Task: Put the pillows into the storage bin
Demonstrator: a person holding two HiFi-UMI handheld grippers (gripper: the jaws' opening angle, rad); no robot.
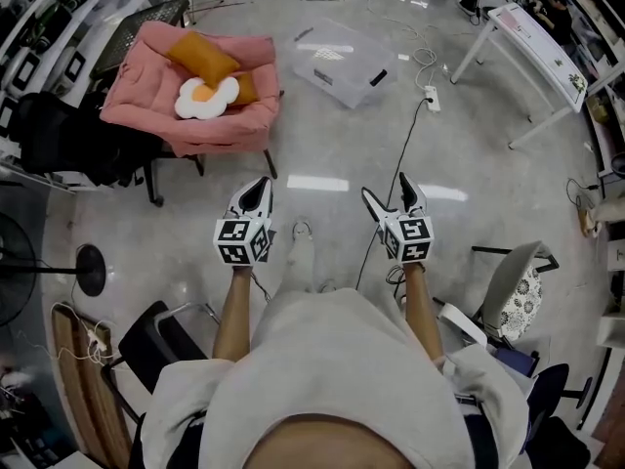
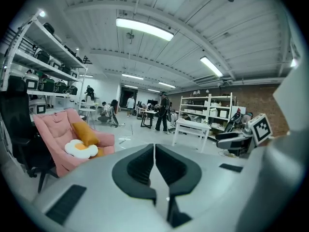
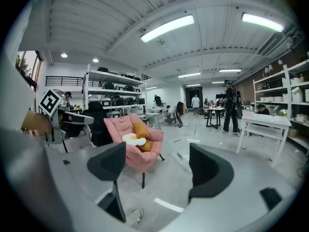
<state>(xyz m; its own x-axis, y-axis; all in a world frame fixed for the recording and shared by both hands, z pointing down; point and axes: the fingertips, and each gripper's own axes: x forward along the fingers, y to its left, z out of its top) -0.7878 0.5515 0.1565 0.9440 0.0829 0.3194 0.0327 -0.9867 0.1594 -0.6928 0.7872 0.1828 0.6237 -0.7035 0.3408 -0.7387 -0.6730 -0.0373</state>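
Bright ceiling tube lights (image 3: 166,28), glare on glossy floor (image 1: 317,182), fisheye-bent edges.

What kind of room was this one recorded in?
Probably a workshop or lab: tall shelves loaded with gear, a white work table, and a loose power strip underfoot.

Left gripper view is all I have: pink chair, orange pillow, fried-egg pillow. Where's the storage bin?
Observer: In the head view, a clear storage bin stands on the floor to the right of the pink chair, apart from it.
Operator: Are the right tongs ready?
Observer: The right tongs stand open, with nothing between them.
Operator: Anything lying on the floor?
Observer: A black cable runs from a power strip near the bin toward the person.
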